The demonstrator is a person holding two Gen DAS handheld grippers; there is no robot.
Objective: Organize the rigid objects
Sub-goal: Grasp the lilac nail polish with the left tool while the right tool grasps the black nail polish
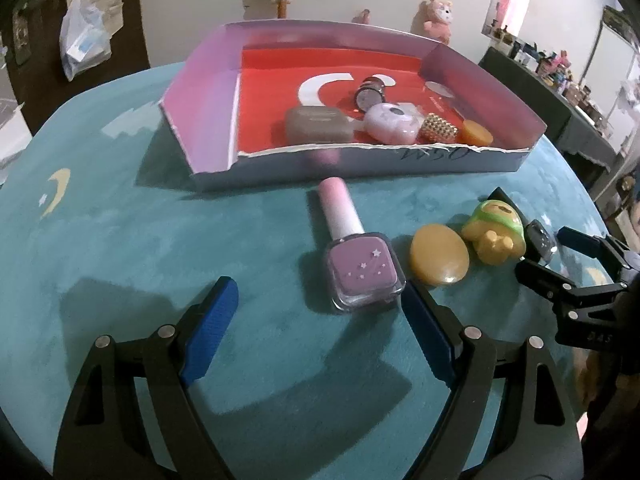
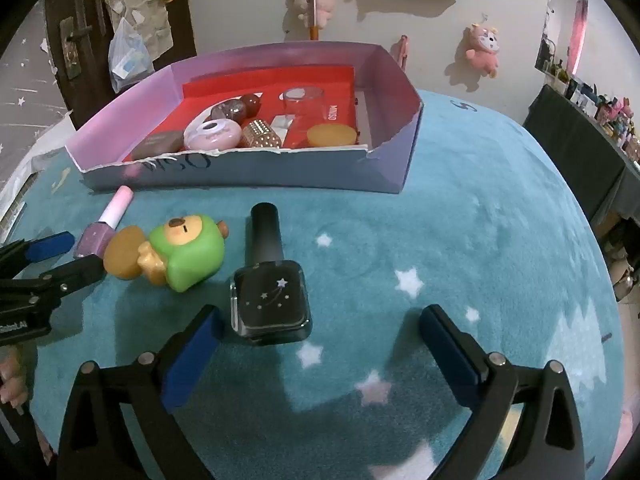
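Blue ribbed gripper (image 1: 316, 304) pads, square glassy purple bottle (image 1: 362, 272)

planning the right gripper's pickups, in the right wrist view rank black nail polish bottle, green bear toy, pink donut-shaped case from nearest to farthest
1. black nail polish bottle, on the cloth just ahead of the right gripper, toward its left finger
2. green bear toy, farther left
3. pink donut-shaped case, inside the box

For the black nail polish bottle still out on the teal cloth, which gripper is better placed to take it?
Right. The black bottle lies just ahead of the open right gripper, close by its left finger. The left gripper, also open, faces the purple bottle instead.
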